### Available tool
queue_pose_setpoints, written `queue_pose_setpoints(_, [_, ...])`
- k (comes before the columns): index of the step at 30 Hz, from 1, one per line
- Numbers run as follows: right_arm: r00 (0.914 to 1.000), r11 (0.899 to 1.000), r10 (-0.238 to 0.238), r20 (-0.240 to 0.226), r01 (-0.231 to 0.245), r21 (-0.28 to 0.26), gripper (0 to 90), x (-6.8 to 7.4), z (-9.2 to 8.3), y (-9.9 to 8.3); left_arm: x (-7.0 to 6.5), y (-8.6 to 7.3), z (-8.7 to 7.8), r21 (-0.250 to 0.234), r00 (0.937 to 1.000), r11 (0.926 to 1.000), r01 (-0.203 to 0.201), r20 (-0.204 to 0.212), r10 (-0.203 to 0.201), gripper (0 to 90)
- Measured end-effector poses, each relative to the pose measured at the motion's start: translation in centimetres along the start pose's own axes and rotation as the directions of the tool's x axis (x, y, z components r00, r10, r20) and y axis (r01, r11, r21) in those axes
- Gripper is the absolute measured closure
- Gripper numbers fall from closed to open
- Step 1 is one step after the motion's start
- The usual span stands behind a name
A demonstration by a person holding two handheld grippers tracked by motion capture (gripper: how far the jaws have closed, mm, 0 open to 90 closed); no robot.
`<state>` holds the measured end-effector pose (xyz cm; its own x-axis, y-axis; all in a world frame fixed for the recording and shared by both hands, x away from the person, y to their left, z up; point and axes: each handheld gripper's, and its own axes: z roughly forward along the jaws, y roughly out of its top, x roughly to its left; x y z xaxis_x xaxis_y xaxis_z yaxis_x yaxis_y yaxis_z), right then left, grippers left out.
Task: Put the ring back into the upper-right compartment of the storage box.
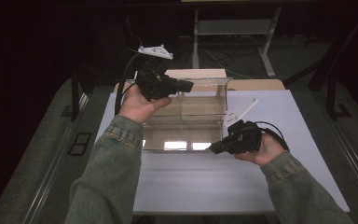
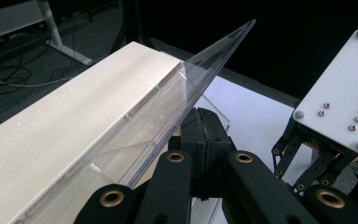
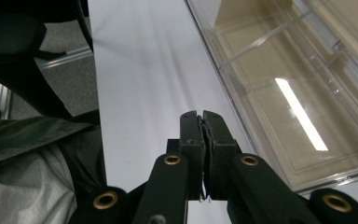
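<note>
Clear rectangular plastic box (image 1: 186, 123) at centre frame in the high view, sitting open-topped on the white table sheet (image 1: 205, 179), a strip light glinting off its floor. Pale wooden board (image 1: 198, 73) right behind it, at the upper middle. Left gripper (image 1: 184, 86) up over the box's far left corner, jaws pressed flat together, nothing between them. Same again in the left gripper view: black jaws closed at bottom centre, the box's clear wall (image 2: 200, 77) slanting to the upper right just past them. Right gripper (image 1: 213, 149) lower right of centre, just beside the box's near right corner, jaws likewise closed on nothing, tips over bare white sheet in the right gripper view (image 3: 200, 122). Green denim sleeves (image 1: 112, 172) in from the bottom edge.
</note>
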<state>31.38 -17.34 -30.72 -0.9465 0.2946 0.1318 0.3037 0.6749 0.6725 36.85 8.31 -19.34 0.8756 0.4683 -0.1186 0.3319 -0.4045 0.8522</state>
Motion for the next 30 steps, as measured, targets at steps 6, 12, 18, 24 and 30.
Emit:
queue_pose_setpoints(6, [0.9999,1.0,0.006,0.012,-0.006,-0.009,87.1,-0.2,-0.6,0.4,0.0,0.0,0.0,0.0,1.0,1.0,0.0,0.0,0.0,89.5])
queue_pose_setpoints(12, [0.9998,0.999,0.016,0.01,-0.016,-0.029,87.1,-0.3,-1.7,1.0,0.0,0.0,0.0,-0.002,1.0,1.0,-0.001,0.0,0.001,89.5])
queue_pose_setpoints(18, [0.9994,0.999,-0.018,0.029,0.019,-0.04,87.1,-0.5,-2.9,1.9,0.0,0.0,0.0,-0.004,1.0,1.0,0.001,0.001,-0.001,89.5])
queue_pose_setpoints(24, [0.9987,0.999,-0.002,0.052,0.004,-0.044,87.1,-0.5,-3.8,2.7,0.0,0.0,0.1,-0.005,1.0,1.0,-0.004,0.008,0.004,89.5])
queue_pose_setpoints(30, [0.9979,0.998,-0.011,0.063,0.014,-0.054,87.0,-0.8,-4.7,3.3,0.0,0.0,0.1,-0.006,1.0,1.0,-0.001,0.006,0.001,89.5])
